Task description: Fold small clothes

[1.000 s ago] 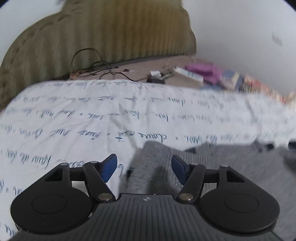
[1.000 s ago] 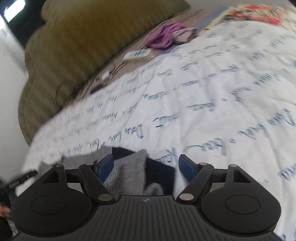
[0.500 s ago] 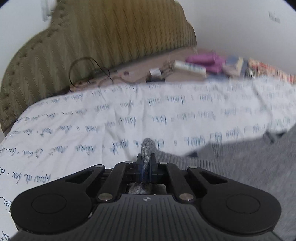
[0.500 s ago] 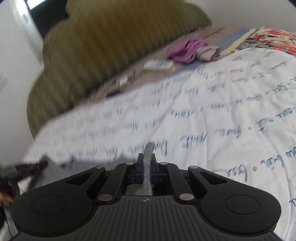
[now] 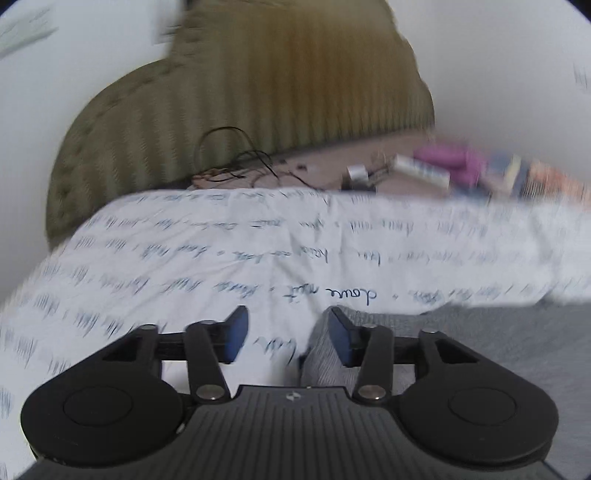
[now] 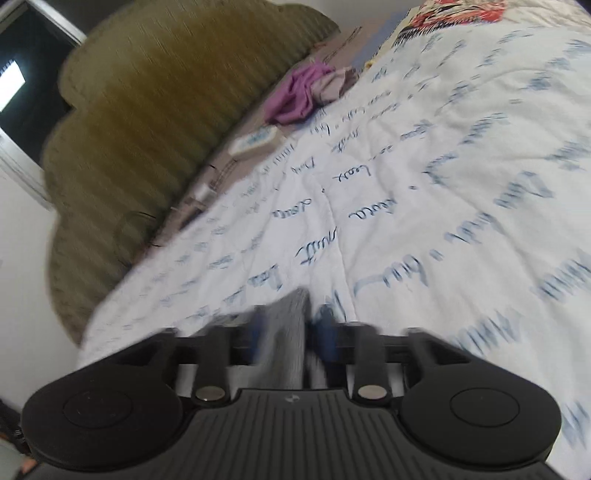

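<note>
A grey knitted garment [image 5: 480, 339] lies on the white bedspread [image 5: 258, 240] at the lower right of the left wrist view. My left gripper [image 5: 286, 321] is opening. The garment's edge lies by its right finger [image 5: 340, 339], and the pads press on nothing. In the blurred right wrist view, a fold of the grey garment [image 6: 286, 354] stands up between the fingers of my right gripper [image 6: 290, 325]. Those jaws are opening too, with a gap showing on each side of the cloth.
An olive padded headboard [image 5: 258, 92] rises behind the bed. Black cables [image 5: 236, 162], a purple cloth [image 6: 299, 96], small boxes and books sit along the strip behind the bedspread. A floral fabric [image 6: 458, 11] lies at the far corner. A wall stands to the left.
Both grippers shut on the grey garment's edge half a second ago and lifted it. Both have since opened, and the cloth has dropped out of the left one.
</note>
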Action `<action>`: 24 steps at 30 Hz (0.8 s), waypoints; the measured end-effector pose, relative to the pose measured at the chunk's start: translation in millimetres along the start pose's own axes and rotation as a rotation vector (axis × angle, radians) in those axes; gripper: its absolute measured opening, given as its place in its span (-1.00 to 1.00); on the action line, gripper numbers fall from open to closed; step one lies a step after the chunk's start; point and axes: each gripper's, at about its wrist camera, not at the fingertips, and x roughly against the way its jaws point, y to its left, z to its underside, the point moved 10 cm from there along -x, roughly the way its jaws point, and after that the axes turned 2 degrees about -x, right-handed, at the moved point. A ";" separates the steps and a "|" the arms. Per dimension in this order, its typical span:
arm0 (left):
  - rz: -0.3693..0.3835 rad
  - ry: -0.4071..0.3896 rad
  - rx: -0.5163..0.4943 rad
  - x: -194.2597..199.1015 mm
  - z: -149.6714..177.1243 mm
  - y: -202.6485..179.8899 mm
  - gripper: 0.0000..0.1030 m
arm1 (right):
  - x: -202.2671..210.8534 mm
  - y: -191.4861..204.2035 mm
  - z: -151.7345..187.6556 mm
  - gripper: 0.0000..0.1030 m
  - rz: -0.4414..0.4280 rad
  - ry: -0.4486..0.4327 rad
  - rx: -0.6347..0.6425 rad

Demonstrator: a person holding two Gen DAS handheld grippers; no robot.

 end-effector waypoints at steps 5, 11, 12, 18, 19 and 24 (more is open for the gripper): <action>0.162 0.053 0.290 76.3 55.8 34.9 0.04 | 84.2 -10.6 60.5 0.56 -0.057 0.023 -0.016; 0.242 0.177 0.497 121.5 137.9 43.4 0.03 | 125.6 -33.9 136.2 0.56 -0.093 0.107 -0.168; 0.250 0.185 0.521 126.0 146.4 44.5 0.03 | 126.1 -34.3 144.2 0.56 -0.120 0.120 -0.206; 0.404 0.229 0.652 131.3 163.4 20.7 0.24 | 106.1 -16.1 153.2 0.56 -0.193 0.110 -0.293; 0.424 0.241 0.680 127.5 163.6 17.1 0.28 | 98.8 -11.7 152.8 0.56 -0.194 0.112 -0.297; 0.436 0.261 0.789 112.6 158.4 13.5 0.36 | 68.4 9.7 152.7 0.56 -0.174 0.104 -0.285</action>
